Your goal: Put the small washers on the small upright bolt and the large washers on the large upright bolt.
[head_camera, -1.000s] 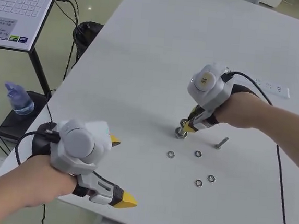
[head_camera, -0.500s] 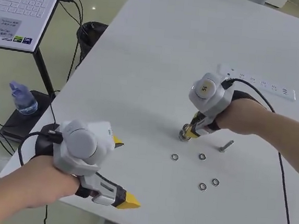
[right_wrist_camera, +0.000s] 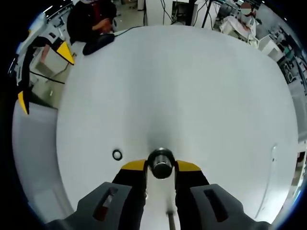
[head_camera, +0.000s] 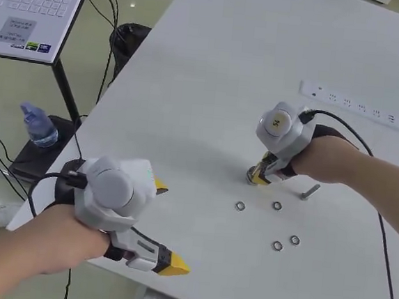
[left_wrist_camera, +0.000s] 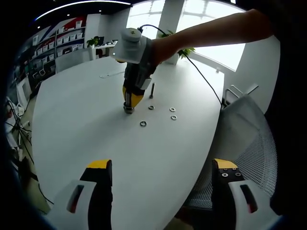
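Right gripper view | right gripper pinched on big bolt, upright, dead ahead between tips | left gripper jaws apart, way off

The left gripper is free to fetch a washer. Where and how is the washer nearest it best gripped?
Probably by its outer rim, from straight above. That washer lies flat and thin on the table, so the open left gripper could straddle it and close across its width. Keep clear of the right gripper, shut on the large bolt beside it.

Table mostly bare; loose washers clutter one patch.
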### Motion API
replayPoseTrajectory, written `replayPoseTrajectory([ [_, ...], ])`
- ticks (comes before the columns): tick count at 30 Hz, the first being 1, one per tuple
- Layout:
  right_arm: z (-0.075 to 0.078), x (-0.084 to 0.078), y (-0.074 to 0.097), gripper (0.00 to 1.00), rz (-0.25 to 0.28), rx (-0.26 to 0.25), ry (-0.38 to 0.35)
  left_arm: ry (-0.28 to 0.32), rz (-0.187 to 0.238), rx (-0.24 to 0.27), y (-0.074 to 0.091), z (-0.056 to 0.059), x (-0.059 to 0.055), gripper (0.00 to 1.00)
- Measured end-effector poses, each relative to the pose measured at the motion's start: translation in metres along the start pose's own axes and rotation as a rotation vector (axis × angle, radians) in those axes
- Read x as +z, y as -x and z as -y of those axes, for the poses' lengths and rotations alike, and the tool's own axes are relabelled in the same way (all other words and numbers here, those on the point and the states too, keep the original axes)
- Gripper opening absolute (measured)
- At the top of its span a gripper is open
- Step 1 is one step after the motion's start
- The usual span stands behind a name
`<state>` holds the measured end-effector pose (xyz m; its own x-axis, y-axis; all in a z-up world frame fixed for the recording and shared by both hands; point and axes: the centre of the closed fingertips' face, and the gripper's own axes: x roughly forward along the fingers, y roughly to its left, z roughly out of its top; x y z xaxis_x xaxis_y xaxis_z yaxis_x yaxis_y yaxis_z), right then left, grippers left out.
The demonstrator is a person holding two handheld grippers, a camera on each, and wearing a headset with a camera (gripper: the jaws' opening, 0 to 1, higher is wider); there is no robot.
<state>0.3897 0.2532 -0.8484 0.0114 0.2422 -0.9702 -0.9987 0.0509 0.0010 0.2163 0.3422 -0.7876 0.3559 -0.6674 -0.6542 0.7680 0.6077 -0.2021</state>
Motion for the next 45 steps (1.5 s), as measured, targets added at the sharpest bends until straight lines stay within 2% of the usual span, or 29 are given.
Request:
replayPoseTrajectory([
  [17,0.0007,0.0012,-0.0076,0.22,0.002,0.006,-0.011,0.01,-0.004,-0.002,0.0004,-0.0001,-0.0032,0.83],
  [36,0.0014,0.0017,-0.0084,0.24,0.012,0.012,0.023,0.015,-0.007,0.009,0.0011,0.0033,-0.0031,0.82],
  [38,0.0018,0.0019,-0.0078,0.26,0.015,0.011,0.026,0.015,-0.001,0.01,0.0014,0.0042,-0.0014,0.82],
  [41,-0.0007,0.0038,-0.0077,0.35,0.027,0.025,0.03,0.011,0.003,0.012,0.0015,0.0051,-0.0006,0.82],
  [45,0.003,0.0026,-0.0087,0.36,0.025,0.028,0.042,0.014,0.007,0.016,0.0014,0.0056,0.0006,0.82],
])
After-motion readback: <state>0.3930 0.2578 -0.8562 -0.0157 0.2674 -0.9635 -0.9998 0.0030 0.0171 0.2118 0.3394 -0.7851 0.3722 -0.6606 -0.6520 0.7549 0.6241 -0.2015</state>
